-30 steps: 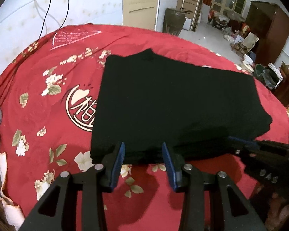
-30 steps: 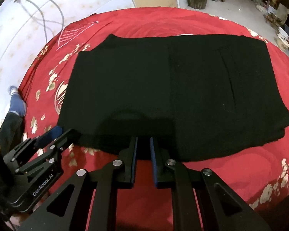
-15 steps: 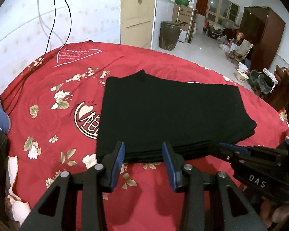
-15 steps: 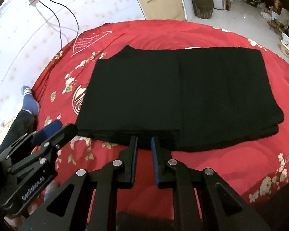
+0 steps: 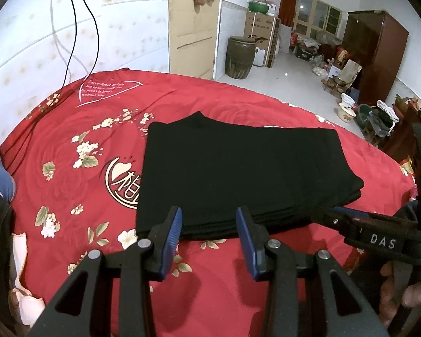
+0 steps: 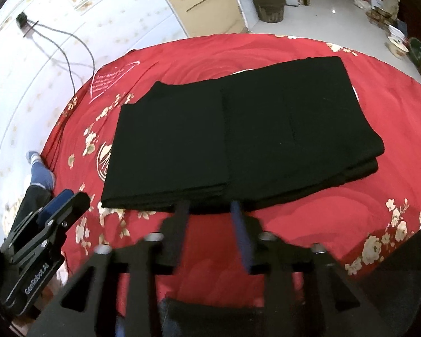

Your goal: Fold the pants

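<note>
Pants (image 5: 238, 174) lay folded into a flat black stack on the red floral bedspread (image 5: 70, 185), and were seen at the centre of both wrist views. Nearest the left camera, at 6 o'clock in its view, the left gripper (image 5: 209, 233) was held with its jaws spread wide and nothing between them; its blue pads (image 5: 172, 233) were placed just short of the near edge of the stack, with red cloth visible in the gap. In the right wrist view, the right gripper (image 6: 209, 216) was likewise seen at 6 o'clock, blurred, with its jaws parted and empty, its fingertips (image 6: 182, 210) close to the near edge of the pants; whether they touched it could not be told. Each gripper was also caught by the other camera: the right one at 3 to 4 o'clock in the left view, the left one at 8 o'clock in the right view. Layered edges were shown along the near and right sides of the stack. Beyond the pants, a white heart-shaped print (image 5: 106, 91) was seen on the bedspread at 11 o'clock. Further off, a dark ceramic jar (image 5: 238, 57) stood on the tiled floor at 12 o'clock, and a brown wardrobe (image 5: 376, 50) at 2 o'clock.
</note>
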The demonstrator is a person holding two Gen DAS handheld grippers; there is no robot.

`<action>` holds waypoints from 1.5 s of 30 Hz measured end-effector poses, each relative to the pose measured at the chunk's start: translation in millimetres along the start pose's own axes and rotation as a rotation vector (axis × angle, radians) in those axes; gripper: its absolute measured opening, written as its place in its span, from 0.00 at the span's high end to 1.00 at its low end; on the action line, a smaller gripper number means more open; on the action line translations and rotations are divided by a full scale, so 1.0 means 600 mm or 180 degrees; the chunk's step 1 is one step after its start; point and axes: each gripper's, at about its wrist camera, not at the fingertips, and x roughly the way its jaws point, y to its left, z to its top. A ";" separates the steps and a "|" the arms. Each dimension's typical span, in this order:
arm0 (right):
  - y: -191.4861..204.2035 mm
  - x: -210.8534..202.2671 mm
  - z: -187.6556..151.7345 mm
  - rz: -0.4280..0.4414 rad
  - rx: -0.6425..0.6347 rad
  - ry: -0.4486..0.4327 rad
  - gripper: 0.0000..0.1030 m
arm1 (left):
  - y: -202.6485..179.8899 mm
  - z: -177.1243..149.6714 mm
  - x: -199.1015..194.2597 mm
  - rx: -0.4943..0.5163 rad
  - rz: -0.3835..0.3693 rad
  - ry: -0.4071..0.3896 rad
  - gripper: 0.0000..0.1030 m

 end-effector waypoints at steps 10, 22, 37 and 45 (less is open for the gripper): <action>-0.040 0.025 0.011 -0.0216 0.0562 0.0142 0.49 | 0.005 -0.004 0.020 -0.0039 0.0004 0.0082 0.58; -0.144 0.061 0.031 -0.0614 0.1800 0.0056 0.47 | 0.024 -0.008 0.042 -0.0188 0.0021 0.0198 0.58; -0.175 0.035 0.032 -0.0227 0.2096 -0.0788 0.47 | 0.034 -0.014 0.065 -0.0220 0.0065 0.0309 0.58; -0.185 0.041 0.012 -0.0326 0.2456 -0.0574 0.50 | 0.043 -0.015 0.077 -0.0292 0.0092 0.0362 0.58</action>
